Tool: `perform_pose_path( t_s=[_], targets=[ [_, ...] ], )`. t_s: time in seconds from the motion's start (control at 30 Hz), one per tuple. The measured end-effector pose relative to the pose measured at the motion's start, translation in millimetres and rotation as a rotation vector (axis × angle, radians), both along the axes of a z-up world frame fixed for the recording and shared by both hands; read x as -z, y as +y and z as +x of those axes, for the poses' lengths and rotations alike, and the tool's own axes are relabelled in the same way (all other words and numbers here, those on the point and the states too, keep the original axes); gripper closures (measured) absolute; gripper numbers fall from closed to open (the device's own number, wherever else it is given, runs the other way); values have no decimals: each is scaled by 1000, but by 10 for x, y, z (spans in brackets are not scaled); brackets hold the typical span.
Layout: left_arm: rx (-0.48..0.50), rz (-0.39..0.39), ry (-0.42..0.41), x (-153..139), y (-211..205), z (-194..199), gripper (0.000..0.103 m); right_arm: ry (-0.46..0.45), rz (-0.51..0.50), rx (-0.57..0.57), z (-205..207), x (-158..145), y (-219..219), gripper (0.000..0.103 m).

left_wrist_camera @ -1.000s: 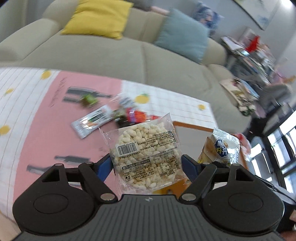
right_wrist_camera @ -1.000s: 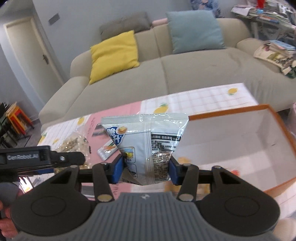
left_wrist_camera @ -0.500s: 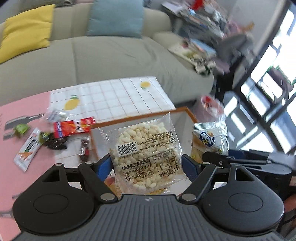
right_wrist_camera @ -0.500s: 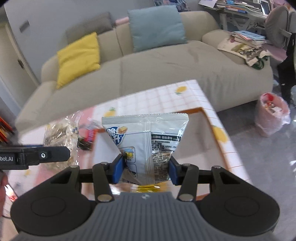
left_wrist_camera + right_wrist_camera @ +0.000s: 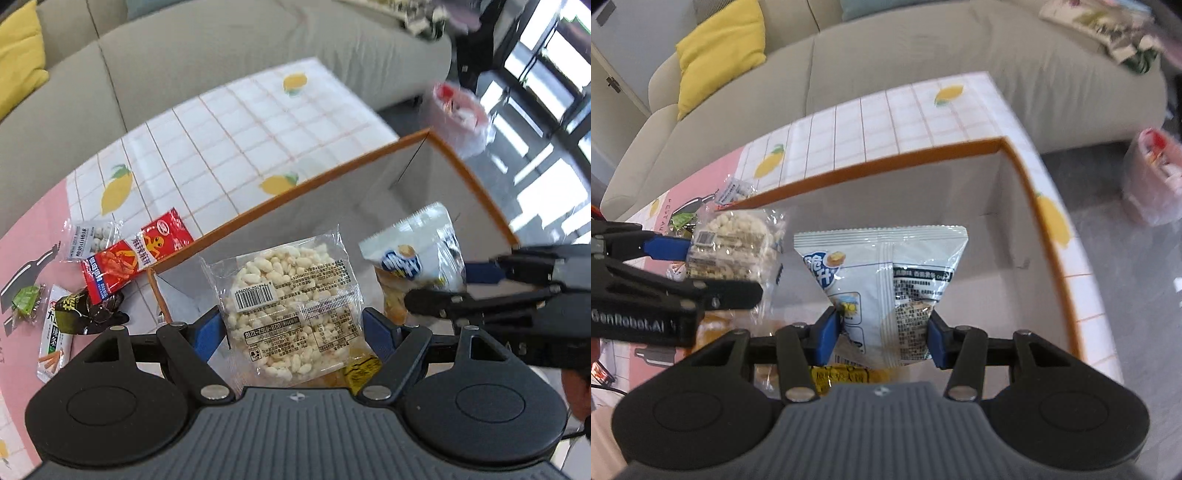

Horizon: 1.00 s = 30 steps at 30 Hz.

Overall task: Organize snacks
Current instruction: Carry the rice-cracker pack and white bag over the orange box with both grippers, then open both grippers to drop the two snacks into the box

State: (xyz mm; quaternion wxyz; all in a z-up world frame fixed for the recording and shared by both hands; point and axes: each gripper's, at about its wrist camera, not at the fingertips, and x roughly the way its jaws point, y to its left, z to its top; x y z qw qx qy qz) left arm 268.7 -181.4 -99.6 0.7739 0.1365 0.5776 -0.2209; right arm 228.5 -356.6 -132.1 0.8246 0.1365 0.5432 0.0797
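So the left gripper (image 5: 293, 326) is clamped on a clear puffed rice cake pack (image 5: 286, 302), and the right gripper (image 5: 881, 334) pinches a white chip bag (image 5: 886, 280). Both packs hang over the open orange-rimmed box (image 5: 879, 162). There's something yellow (image 5: 842, 378) lying in the box below, probably another snack wrapper.

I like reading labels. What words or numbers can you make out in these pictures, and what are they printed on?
"GenRobot.AI": side of the left gripper.
"020-6152-1218", upside down: rice puff pack.
Barcode digits on that pack: too blurred to be sure.
Chinese print on the white bag, red packet and yellow wrapper in the box: too small to read.
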Motion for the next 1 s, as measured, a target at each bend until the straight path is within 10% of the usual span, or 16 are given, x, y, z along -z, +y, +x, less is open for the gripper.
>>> perform_pose_path(
  t_s=[0.43, 1.0],
  targets=[
    [-1, 68, 118, 367, -16, 220, 12, 112, 51, -65, 495, 458, 108, 55],
    [47, 83, 66, 276, -8, 150, 0, 110, 52, -58, 580, 457, 164, 40]
  ],
)
